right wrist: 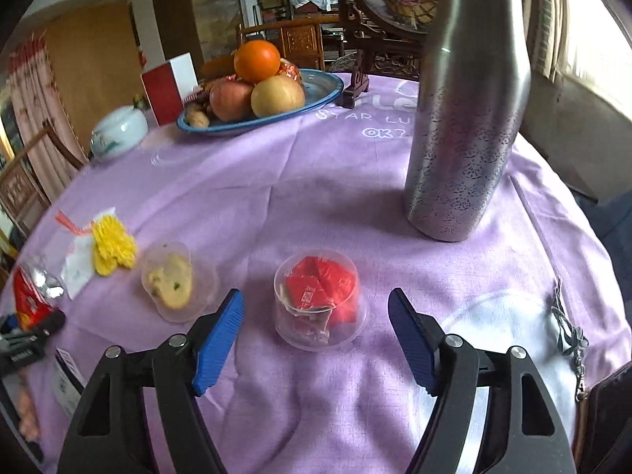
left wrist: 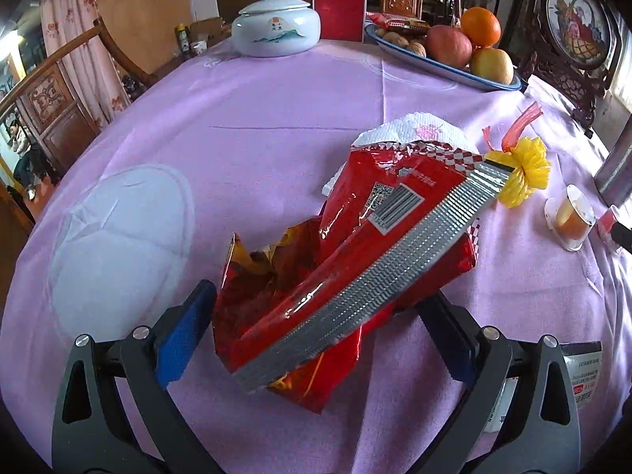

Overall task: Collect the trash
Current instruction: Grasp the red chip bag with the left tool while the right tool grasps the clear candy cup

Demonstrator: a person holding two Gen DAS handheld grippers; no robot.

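A crumpled red snack bag (left wrist: 355, 252) with a silver sealed edge lies on the purple tablecloth (left wrist: 276, 118), over a white paper napkin (left wrist: 410, 130). My left gripper (left wrist: 316, 312) is open around the bag's near end, apart from it. A yellow mesh wrapper (left wrist: 521, 173) with a red strip lies beyond the bag; it also shows in the right wrist view (right wrist: 112, 252). My right gripper (right wrist: 316, 324) is open, just short of a clear plastic cup with red wrappers inside (right wrist: 320, 300). A second clear cup holding a biscuit (right wrist: 173, 280) lies to its left.
A blue fruit plate (right wrist: 316, 91) with an orange and apples, a white lidded jar (left wrist: 276, 27) and a red box (left wrist: 339, 6) stand at the back. A tall steel flask (right wrist: 466, 110) stands at right. Wooden chairs surround the table.
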